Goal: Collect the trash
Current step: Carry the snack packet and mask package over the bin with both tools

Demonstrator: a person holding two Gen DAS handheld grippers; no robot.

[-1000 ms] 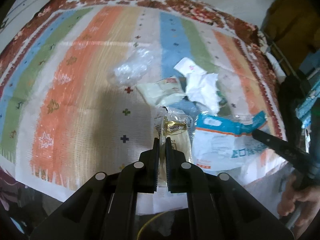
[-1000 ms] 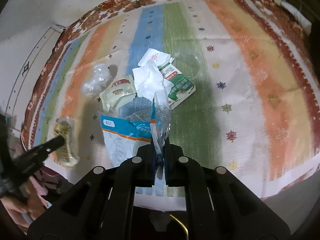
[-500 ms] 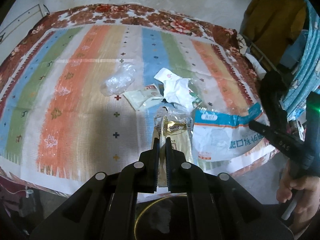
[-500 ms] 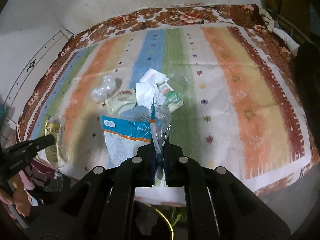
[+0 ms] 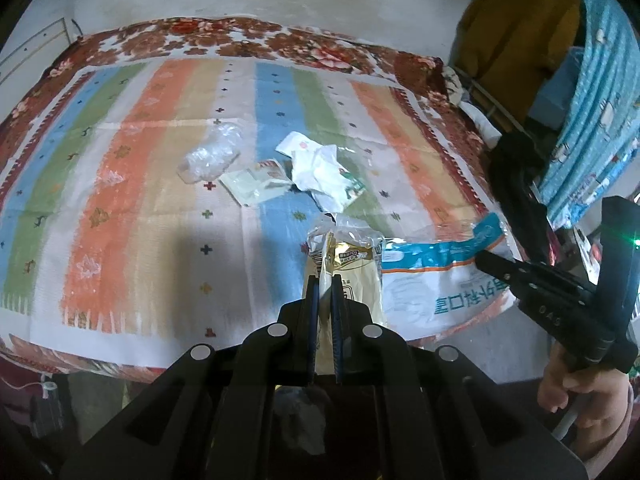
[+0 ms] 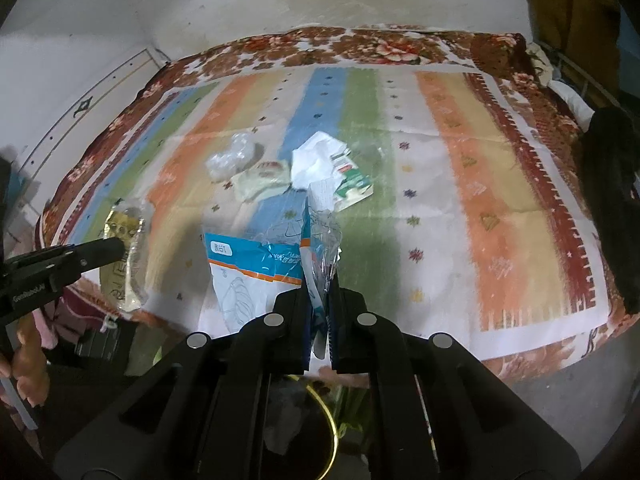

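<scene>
Item one, left gripper (image 5: 325, 280): jaws clamped on the edge of a crinkly clear-and-gold plastic snack wrapper (image 5: 347, 258), which hangs limp above the near edge of the striped woven bedcover (image 5: 132, 208); pinched at its rim, probably so the slack film dangles free for dropping into a bin. Item two, right gripper (image 6: 319, 280): jaws clamped on a flat blue-and-white printed plastic mask pouch (image 6: 248, 264), glossy and creased, lifted alongside. Uncollected, mid-cover: crumpled clear plastic bag (image 5: 210, 156); pale flat sachet (image 5: 252, 180); wadded white tissue paper (image 5: 318, 170); green-and-white packet (image 6: 352, 184).
</scene>
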